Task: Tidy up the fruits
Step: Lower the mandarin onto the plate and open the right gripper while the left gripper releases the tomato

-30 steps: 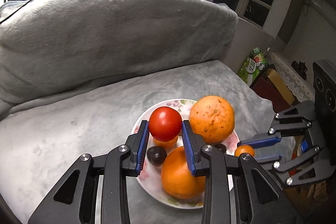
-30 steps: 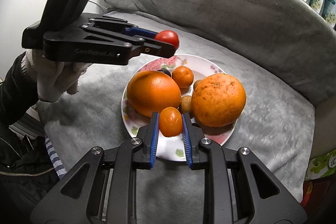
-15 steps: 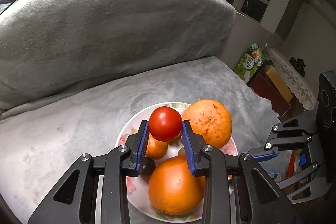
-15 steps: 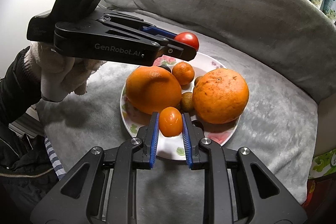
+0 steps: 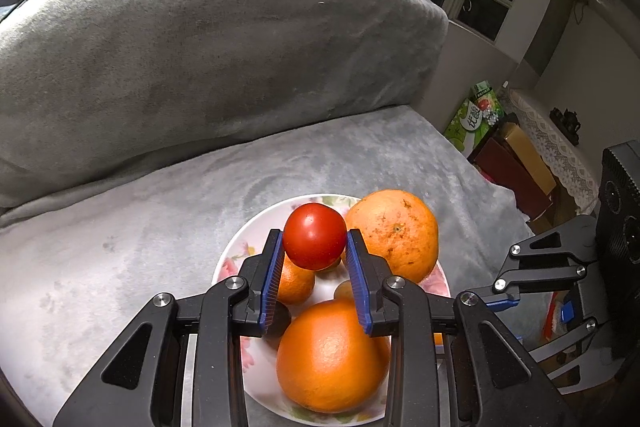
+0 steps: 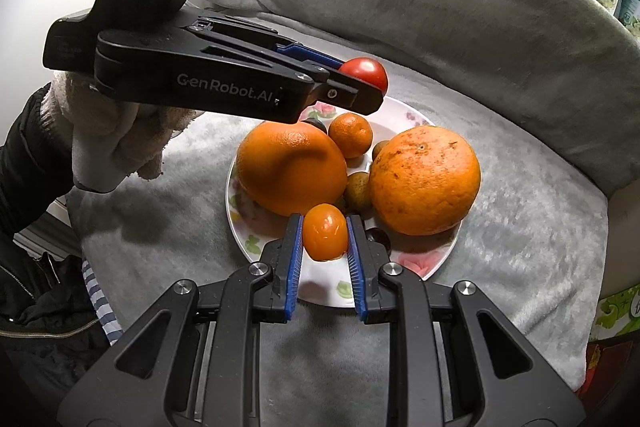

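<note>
Left wrist view: left gripper (image 5: 314,247) pinches tomato (image 5: 314,235) above plate (image 5: 240,247) — right gripper (image 6: 325,239) pinches small orange fruit (image 6: 325,235).

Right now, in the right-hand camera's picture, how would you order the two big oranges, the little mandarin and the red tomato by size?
1. The two big oranges, left and right: too alike to rank.
2. The mandarin.
3. The tomato, though part of it is hidden behind the left tongs, so its place is unsure.
</note>
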`<state>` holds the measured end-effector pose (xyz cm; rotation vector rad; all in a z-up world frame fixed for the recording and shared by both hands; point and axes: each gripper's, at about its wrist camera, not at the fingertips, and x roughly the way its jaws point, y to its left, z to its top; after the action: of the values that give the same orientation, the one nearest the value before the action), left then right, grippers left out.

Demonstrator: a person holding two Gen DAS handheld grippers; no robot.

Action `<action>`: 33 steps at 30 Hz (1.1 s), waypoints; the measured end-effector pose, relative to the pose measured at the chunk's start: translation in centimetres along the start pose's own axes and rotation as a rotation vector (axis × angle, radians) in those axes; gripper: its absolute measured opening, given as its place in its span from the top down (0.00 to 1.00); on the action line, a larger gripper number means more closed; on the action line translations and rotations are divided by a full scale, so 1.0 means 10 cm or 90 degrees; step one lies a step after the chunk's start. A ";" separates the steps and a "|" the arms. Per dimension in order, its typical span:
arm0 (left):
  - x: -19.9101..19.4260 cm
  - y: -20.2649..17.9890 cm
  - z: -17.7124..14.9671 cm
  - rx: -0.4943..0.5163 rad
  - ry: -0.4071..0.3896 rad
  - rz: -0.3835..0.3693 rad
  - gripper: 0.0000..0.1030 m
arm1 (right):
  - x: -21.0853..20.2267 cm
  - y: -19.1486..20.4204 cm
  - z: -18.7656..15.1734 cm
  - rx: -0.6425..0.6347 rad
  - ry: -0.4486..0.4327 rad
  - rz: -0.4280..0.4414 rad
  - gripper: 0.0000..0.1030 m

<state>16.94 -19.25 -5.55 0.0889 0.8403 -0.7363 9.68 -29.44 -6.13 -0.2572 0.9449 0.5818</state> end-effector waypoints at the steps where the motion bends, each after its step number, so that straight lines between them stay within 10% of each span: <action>1: 0.00 -0.01 0.00 0.001 0.000 0.000 0.71 | 0.01 0.00 0.00 -0.001 0.001 0.000 0.78; 17: 0.03 -0.03 0.01 -0.003 0.002 0.002 0.71 | 0.04 0.00 -0.01 -0.004 0.005 -0.001 0.77; 33: 0.01 -0.11 0.02 0.003 -0.007 0.004 0.50 | -0.02 0.05 -0.05 -0.008 -0.008 -0.004 0.39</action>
<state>16.45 -20.17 -5.22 0.0910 0.8275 -0.7326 9.01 -29.31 -6.25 -0.2673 0.9282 0.5832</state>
